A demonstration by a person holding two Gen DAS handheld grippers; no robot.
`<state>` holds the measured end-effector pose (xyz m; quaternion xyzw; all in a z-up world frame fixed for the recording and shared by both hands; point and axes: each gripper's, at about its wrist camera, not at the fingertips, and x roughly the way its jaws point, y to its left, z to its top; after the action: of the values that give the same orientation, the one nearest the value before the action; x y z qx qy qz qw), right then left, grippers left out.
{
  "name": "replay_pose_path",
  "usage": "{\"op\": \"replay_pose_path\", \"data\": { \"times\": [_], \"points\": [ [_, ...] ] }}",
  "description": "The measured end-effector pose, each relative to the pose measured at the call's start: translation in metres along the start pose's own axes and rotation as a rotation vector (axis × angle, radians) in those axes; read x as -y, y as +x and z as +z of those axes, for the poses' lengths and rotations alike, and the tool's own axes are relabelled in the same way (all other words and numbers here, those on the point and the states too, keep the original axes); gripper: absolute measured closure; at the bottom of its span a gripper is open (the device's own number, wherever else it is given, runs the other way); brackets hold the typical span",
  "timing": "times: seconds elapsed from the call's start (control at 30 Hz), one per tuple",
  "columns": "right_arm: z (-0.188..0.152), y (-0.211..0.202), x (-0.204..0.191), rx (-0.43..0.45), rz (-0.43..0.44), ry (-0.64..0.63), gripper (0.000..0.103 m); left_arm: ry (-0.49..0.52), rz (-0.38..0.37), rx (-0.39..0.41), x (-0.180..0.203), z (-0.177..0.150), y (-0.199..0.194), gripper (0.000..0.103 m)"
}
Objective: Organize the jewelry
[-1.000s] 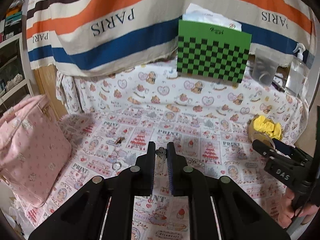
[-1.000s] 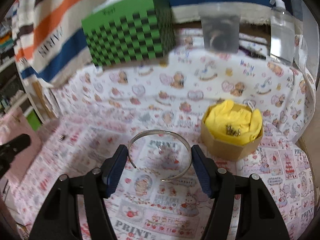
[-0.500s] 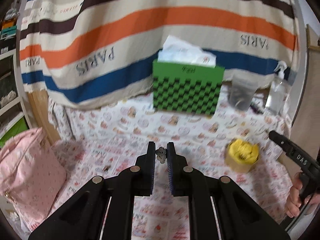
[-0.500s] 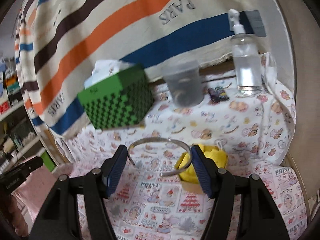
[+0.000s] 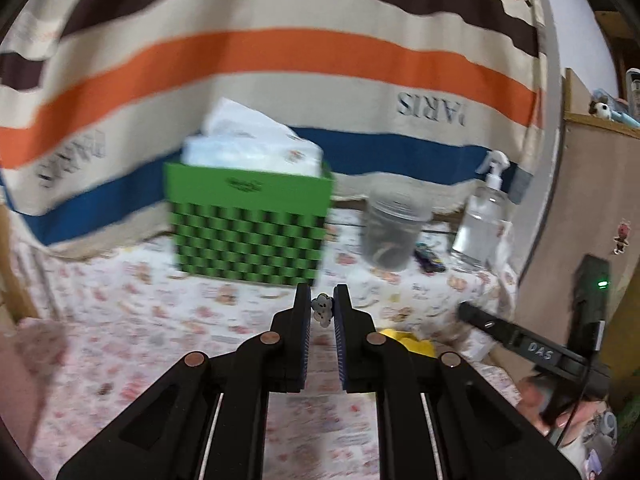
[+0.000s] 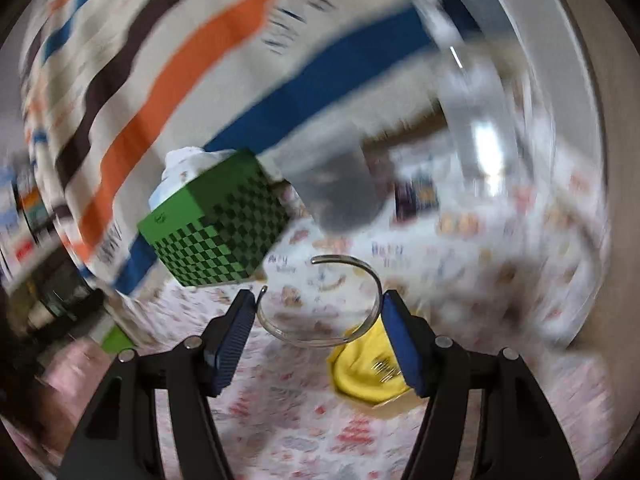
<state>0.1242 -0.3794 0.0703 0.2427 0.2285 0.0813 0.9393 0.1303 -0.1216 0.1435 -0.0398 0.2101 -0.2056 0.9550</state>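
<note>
Jaws: left gripper (image 5: pixel 322 312) pinches a charm (image 5: pixel 322 309); right gripper (image 6: pixel 318 312) holds a bangle (image 6: pixel 320 300); yellow-lined box (image 6: pixel 370 372) contains small metal pieces.

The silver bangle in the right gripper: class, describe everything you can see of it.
The silver bangle is a thin, shiny, metal-looking open cuff, a round band with a gap at its upper left. It lies roughly flat between the right gripper pads, which press its opposite sides. It hangs in the air above the patterned cloth, nothing else touching it.
</note>
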Motion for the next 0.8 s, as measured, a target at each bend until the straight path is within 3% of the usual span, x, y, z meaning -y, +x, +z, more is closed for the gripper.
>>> {"op": "replay_pose_path", "data": {
  "times": [0.03,0.13,0.3,0.4,0.57,0.8],
  "points": [
    [-0.002,0.005,0.006,-0.009,0.008,0.02,0.04,-0.01,-0.01,-0.016,0.002,-0.003,0.01,0.093],
    [-0.01,0.026,0.026,-0.016,-0.095,0.035,0.04,-0.027,-0.04,-0.071,0.011,-0.015,0.045,0.093],
    [-0.018,0.05,0.052,-0.076,-0.048,0.124,0.04,-0.014,-0.027,-0.154,0.018,-0.036,0.097,0.093],
    [-0.02,0.057,0.053,-0.087,-0.081,0.097,0.04,-0.047,-0.03,-0.219,0.013,-0.042,0.122,0.093],
    [-0.021,0.068,0.054,-0.142,-0.08,0.076,0.04,-0.094,-0.02,-0.268,0.0,-0.054,0.138,0.093],
    [-0.022,0.071,0.046,-0.138,-0.087,0.034,0.039,-0.096,-0.023,-0.258,-0.005,-0.057,0.137,0.093]
  ]
}}
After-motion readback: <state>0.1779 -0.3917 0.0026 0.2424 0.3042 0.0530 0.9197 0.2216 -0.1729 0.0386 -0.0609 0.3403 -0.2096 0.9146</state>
